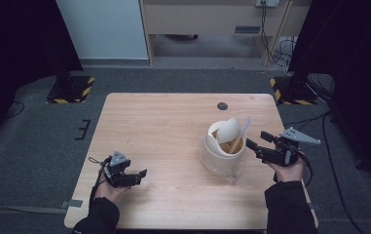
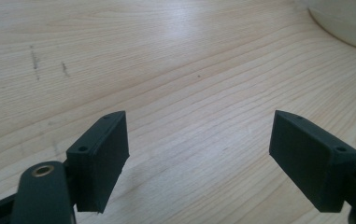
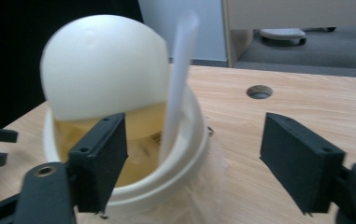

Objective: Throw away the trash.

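- A light wooden table (image 1: pixel 173 126) fills the middle of the high view, with a small dark round hole (image 1: pixel 222 106) near its far edge.
- Right of centre on the table stands a white bucket-like container (image 1: pixel 220 156), its base wrapped in clear plastic.
- Inside it a white domed lid or bowl (image 1: pixel 228 129) leans tilted against the rim, and a pale straight stick (image 1: pixel 241 131) pokes up at an angle to the upper right. The inside looks yellowish-brown; what that is I cannot tell.
- The right gripper (image 1: pixel 257 142) is held just right of the container, jaws spread wide with nothing between them. In the right gripper view the left jaw sits before the container's rim (image 3: pixel 185 172); whether it touches is unclear.
- The left gripper (image 1: pixel 141 174) is at the lower left of the table, well apart from the container, jaws also wide and empty over bare wood (image 2: pixel 175 70).
- Dark sleeves (image 1: pixel 285 209) enter from the bottom edge.
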